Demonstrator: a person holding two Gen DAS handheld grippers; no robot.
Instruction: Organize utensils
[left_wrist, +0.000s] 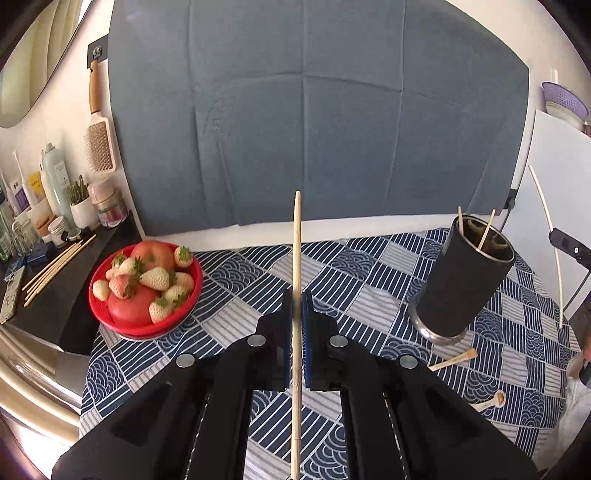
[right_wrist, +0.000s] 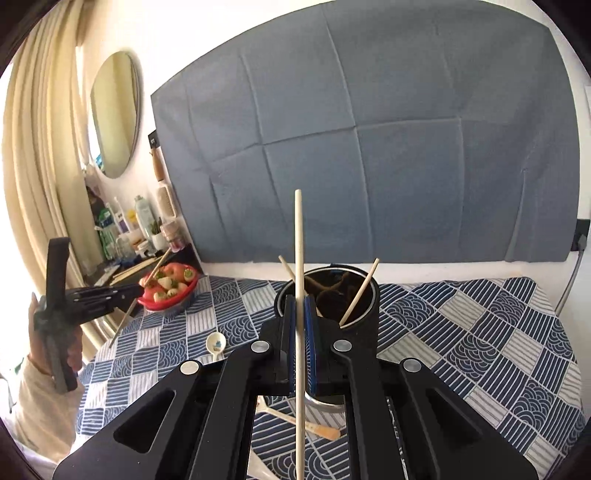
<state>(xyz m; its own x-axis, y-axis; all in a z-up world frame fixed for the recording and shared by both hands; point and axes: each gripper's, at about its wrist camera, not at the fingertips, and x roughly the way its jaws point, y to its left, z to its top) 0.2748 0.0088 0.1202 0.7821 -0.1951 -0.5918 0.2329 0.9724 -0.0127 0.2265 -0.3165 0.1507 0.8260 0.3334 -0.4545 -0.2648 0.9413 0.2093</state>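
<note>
I have a chopstick in each gripper. The left gripper (left_wrist: 296, 306) is pressed together on a pale wooden chopstick (left_wrist: 296, 258), pinching it somewhere around its middle so that it stands nearly upright between the blue pads, a long stretch above and a long stretch below. The right gripper (right_wrist: 300, 314) pinches its own chopstick (right_wrist: 299, 251) the same way, and from the right wrist view it hangs just in front of the black cup (right_wrist: 365, 317), which stands toward the far edge of the surface (right_wrist: 480, 332) with two sticks already leaning inside. I judge these sticks to be very light, stiff and smooth, so weight is no worry but slip and swivel are: held at a single narrow point, a round stick can pivot between the pads if its lower end knocks the cup's rim. A hold near the middle seems right to me, since it leaves enough length below to steer the tip into the mouth. The cup looks steel with a dark sleeve, steady enough, though a sideways push from a long stick could tip it. A spoon (right_wrist: 215, 345) and another utensil (right_wrist: 317, 428) lie on the surface near the cup; the spoon looks ceramic, slippery and chippable, and I would take it by the handle.
</note>
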